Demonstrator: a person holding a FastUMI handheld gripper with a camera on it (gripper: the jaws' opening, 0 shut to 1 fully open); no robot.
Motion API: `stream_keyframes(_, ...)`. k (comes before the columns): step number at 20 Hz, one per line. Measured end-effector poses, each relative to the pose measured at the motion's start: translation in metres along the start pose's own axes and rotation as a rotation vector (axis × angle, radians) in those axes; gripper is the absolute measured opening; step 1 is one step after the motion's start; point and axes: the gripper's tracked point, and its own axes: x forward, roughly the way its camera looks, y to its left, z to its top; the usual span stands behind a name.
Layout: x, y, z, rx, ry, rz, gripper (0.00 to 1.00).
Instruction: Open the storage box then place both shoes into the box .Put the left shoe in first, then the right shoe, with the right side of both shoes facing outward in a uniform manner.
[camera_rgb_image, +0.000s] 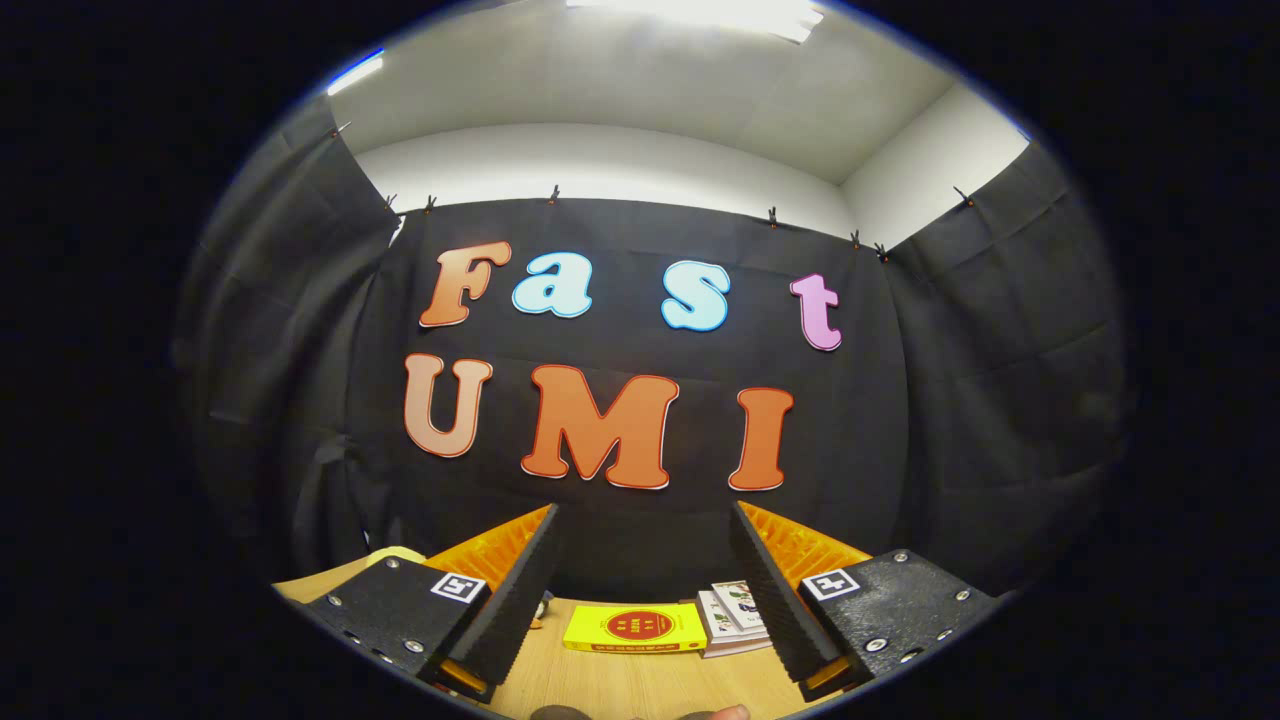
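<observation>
Gripper view: the gripper (645, 590) has its fingers spread wide apart, holding nothing, and is pitched up toward the booth wall. On the table (620, 685), between and just beyond the fingers, lie a yellow box (634, 628) and, to its right, a stack of booklets (728, 622). No storage box or shoes can be made out here; judging by the tilt, they lie lower or off to a side.
</observation>
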Motion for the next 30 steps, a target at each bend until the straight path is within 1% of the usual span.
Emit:
stream_keyframes(4,0.006,0.016,-0.036,0.032,0.124,0.083,0.99)
stream_keyframes(7,0.002,0.037,-0.066,0.100,0.230,0.169,0.99)
stream_keyframes(11,-0.016,0.076,-0.118,0.179,0.436,0.326,0.99)
stream_keyframes(14,-0.037,0.112,-0.148,0.306,0.582,0.465,0.99)
stream_keyframes(17,-0.053,0.139,-0.173,0.380,0.702,0.565,0.98)
stream_keyframes(21,-0.074,0.163,-0.203,0.427,0.829,0.666,0.97)
stream_keyframes(24,-0.091,0.184,-0.224,0.504,0.924,0.749,0.97)
stream_keyframes(28,-0.112,0.204,-0.253,0.632,1.076,0.802,0.96)
stream_keyframes(30,-0.120,0.212,-0.263,0.662,1.128,0.825,0.96)
